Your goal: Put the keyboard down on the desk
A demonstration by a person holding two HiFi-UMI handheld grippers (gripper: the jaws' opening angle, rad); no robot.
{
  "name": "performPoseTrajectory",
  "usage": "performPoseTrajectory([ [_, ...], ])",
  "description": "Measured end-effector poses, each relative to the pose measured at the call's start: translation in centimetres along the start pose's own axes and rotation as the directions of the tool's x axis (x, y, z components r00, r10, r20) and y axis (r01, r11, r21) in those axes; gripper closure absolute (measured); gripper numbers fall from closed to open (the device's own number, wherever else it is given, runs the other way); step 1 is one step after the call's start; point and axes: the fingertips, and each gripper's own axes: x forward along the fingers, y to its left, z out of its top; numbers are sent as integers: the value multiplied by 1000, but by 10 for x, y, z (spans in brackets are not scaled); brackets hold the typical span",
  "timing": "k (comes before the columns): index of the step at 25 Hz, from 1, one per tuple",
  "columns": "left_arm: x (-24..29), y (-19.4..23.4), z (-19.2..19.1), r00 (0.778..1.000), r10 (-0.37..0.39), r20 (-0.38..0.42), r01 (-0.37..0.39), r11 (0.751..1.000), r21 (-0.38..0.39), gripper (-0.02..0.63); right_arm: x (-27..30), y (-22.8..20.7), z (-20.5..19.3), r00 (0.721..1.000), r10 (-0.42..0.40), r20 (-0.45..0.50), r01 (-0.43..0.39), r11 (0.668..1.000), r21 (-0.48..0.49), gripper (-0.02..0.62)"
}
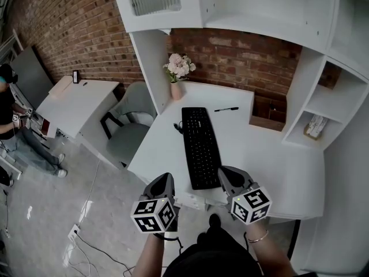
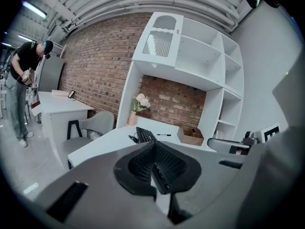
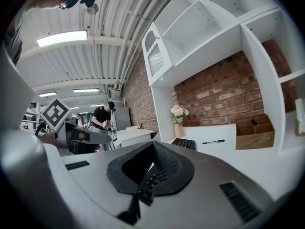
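Note:
A long black keyboard [image 1: 199, 146] lies lengthwise on the white corner desk [image 1: 271, 160], its near end at the front edge. My left gripper [image 1: 167, 180] is at the near left corner and my right gripper [image 1: 226, 175] at the near right corner. In the left gripper view the jaws [image 2: 153, 147] are closed, with the keyboard's [image 2: 143, 135] near edge pinched low between the pads. In the right gripper view the jaws [image 3: 153, 149] are likewise closed on a strip of keys, and the keyboard's far end [image 3: 185, 143] shows beyond.
On the desk behind the keyboard are a pink vase of flowers [image 1: 179, 74], a black pen [image 1: 226, 109] and a wooden box [image 1: 268, 117]. A grey chair [image 1: 130, 126] stands left of the desk. Further left are a second white desk [image 1: 75, 105] and a person [image 1: 11, 114]. Cables lie on the floor [image 1: 86, 241].

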Motion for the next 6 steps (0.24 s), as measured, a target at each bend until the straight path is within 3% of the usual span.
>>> performPoseTrajectory([
  [6,-9,-3,1,1000,-4,10,4,1000,26,597,-8,8,-3,1000,-8,9,8,1000,4,591],
])
